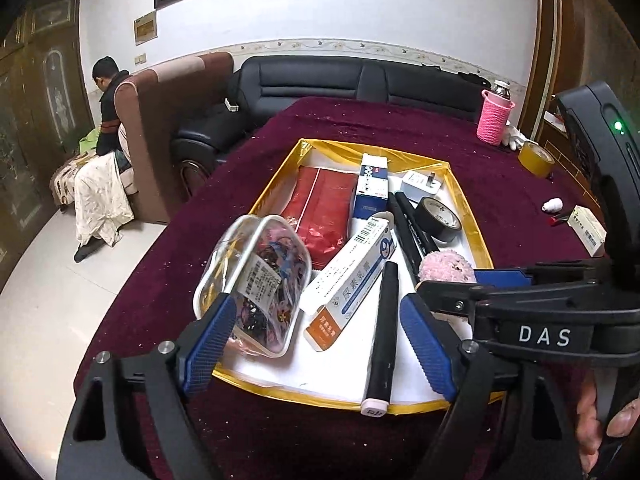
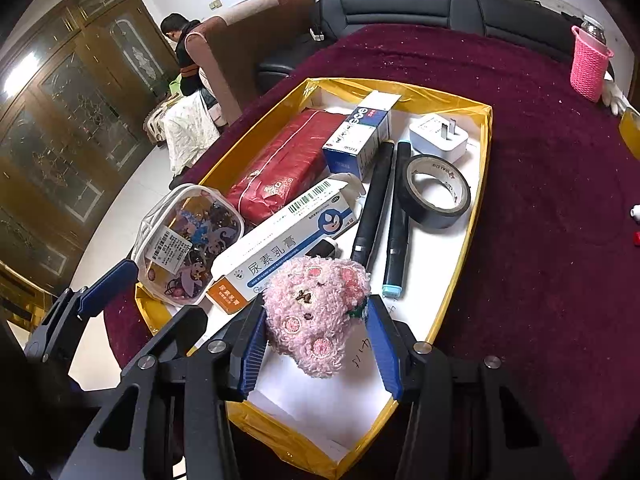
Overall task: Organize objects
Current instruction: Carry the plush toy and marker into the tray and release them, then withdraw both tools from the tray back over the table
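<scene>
Pink plush toy (image 2: 316,312) between right claw (image 2: 318,346) pads, over yellow-rimmed tray (image 2: 482,184).

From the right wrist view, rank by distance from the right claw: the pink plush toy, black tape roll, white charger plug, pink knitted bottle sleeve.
1. Pink plush toy: between the right claw fingers.
2. Black tape roll: mid-tray, right side.
3. White charger plug: far right of the tray.
4. Pink knitted bottle sleeve: outside the tray, far right on the tablecloth.
</scene>
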`<state>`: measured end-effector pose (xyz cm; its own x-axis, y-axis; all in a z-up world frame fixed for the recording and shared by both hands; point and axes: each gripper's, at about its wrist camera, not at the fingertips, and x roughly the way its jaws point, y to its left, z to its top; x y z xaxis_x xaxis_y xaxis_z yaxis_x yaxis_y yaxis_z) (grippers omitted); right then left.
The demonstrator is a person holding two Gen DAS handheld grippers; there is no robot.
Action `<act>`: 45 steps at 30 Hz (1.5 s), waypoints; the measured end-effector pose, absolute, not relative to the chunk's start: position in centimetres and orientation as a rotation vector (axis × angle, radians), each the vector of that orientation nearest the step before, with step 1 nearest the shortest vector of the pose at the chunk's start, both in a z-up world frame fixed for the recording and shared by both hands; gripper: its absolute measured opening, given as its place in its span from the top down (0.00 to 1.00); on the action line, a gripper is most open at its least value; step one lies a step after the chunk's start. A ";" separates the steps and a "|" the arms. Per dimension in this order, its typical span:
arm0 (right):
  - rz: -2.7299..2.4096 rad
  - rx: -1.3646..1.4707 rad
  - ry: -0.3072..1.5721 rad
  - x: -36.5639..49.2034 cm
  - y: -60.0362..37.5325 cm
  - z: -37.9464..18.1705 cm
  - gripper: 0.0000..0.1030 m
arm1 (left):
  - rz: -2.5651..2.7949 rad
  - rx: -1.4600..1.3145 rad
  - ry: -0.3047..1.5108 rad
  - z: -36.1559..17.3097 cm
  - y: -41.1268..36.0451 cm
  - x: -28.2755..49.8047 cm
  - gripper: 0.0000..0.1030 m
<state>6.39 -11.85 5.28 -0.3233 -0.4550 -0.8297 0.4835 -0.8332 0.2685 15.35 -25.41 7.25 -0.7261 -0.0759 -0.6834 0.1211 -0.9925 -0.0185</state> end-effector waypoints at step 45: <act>-2.726 1.105 -0.217 6.4 14.9 19.0 0.32 | -3.161 1.102 0.038 22.1 -17.7 14.0 0.12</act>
<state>6.39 14.95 18.98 -0.7035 -0.2314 -0.6719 0.1220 -0.9708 0.2066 14.04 -17.68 22.06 -0.7645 0.2008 -0.6126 -0.1862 -0.9785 -0.0884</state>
